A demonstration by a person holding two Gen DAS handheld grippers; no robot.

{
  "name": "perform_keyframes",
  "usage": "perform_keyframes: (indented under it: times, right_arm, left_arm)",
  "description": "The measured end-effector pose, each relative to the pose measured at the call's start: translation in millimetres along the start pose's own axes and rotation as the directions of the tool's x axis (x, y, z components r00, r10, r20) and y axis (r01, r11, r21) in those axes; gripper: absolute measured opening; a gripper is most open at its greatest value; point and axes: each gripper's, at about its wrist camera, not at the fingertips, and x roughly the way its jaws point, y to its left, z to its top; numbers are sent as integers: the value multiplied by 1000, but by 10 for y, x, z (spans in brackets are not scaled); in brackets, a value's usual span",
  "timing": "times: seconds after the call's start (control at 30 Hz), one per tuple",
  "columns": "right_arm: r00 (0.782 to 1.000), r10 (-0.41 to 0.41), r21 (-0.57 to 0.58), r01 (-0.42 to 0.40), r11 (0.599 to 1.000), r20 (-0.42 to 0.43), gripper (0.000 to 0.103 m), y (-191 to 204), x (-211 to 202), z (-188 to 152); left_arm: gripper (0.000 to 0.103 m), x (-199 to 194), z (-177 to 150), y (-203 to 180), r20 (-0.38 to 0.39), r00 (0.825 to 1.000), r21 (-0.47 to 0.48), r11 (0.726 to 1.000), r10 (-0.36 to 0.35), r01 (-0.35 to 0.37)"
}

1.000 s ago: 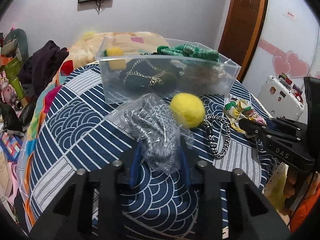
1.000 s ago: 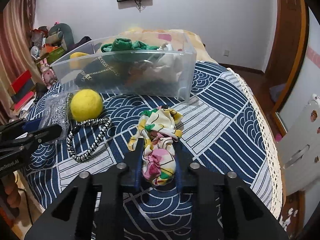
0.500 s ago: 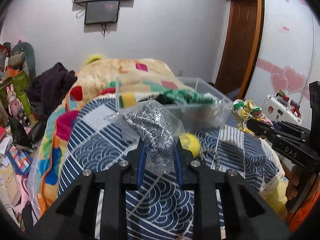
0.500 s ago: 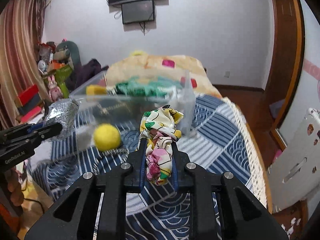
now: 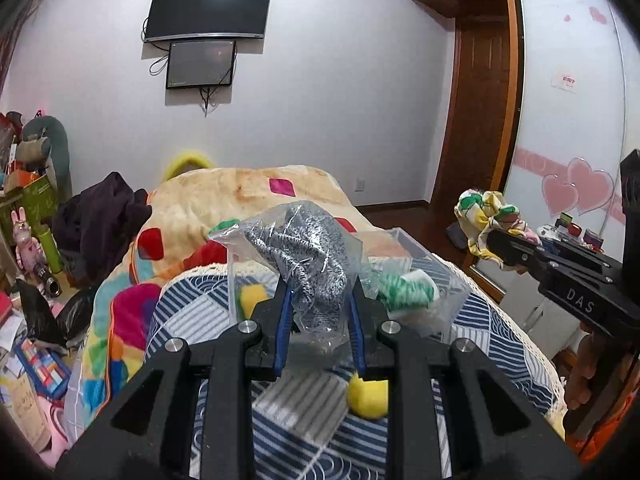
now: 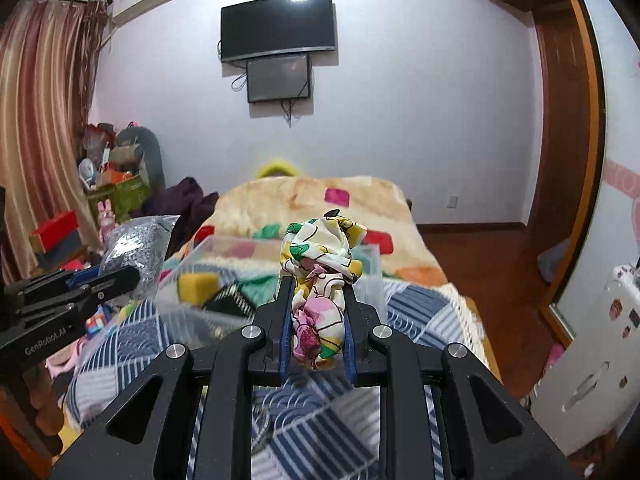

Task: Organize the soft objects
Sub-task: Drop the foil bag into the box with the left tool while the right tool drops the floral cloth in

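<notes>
My left gripper (image 5: 319, 300) is shut on a clear plastic bag of grey-white cord (image 5: 308, 264), held up above the table. My right gripper (image 6: 316, 292) is shut on a floral cloth scrunchie (image 6: 320, 264), also lifted; it shows at the right of the left wrist view (image 5: 486, 216). The clear plastic bin (image 5: 424, 258) lies ahead and below both, with a green knit item (image 5: 408, 290) and a yellow block (image 5: 252, 296) inside. The bagged cord and left gripper (image 6: 132, 276) show at the left of the right wrist view. A yellow felt ball (image 5: 368, 398) sits on the cloth below my left gripper.
The round table has a blue wave-pattern cloth (image 5: 192, 320). Behind it is a bed with a colourful blanket (image 6: 320, 200). Toys and boxes (image 5: 28, 216) are piled at the left. A wooden door (image 5: 476, 120) and a white suitcase (image 6: 592, 360) are at the right.
Both grippers have risen from the table with their loads and tilted up, so the bin and table now sit lower in view. The yellow ball stays on the cloth.
</notes>
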Motion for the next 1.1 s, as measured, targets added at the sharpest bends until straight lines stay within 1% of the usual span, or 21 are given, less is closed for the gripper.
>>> perform_keyframes:
  times: [0.17,0.37,0.5,0.57,0.7,0.8,0.87,0.9,0.97,1.03,1.1]
  right_arm:
    - [1000,-6,17,6,1000,-9,18,-41,182,116]
    - [999,-4,25,5,1000,-52,18,-39,446,155]
    - [995,0,20,2,1000,-99,18,-41,632,143]
    - [991,-15,-5,14,1000,-133,18,-22,720,111]
    - [980,-22,-20,19,1000,-195,18,-49,857,12]
    - [971,-24,-16,21,1000,-238,18,-108,943,-52]
    - [964,-9,-10,7,1000,-266,19,-134,992,-82]
    - [961,1,-8,-3,1000,-276,21,-140,1004,-97]
    - [961,-5,-12,1,1000,-276,22,-151,992,-124]
    - [961,-8,-21,2,1000,-278,23,-149,967,-123]
    - [960,-9,-22,3,1000,-278,30,-147,947,-112]
  left_arm:
    - [25,294,65,-28,-35,999,20,1000,10,-9]
    - [25,646,33,-35,-99,995,24,1000,17,-15]
    - [25,867,21,-24,-156,988,21,1000,0,4]
    - [25,976,2,-9,-191,982,16,1000,-17,21]
    - [25,1141,-66,-15,-234,972,29,1000,2,5]
    - [25,1220,-110,-31,-256,967,32,999,1,8]
    - [25,1232,-124,-32,-256,967,33,999,2,6]
    - [25,1229,-123,-28,-255,967,28,1000,3,4]
    - [26,1217,-128,-15,-257,966,8,1000,-8,10]
    - [30,1204,-131,5,-258,966,-10,1000,-15,12]
    - [36,1203,-125,34,-261,965,-21,1000,-19,14]
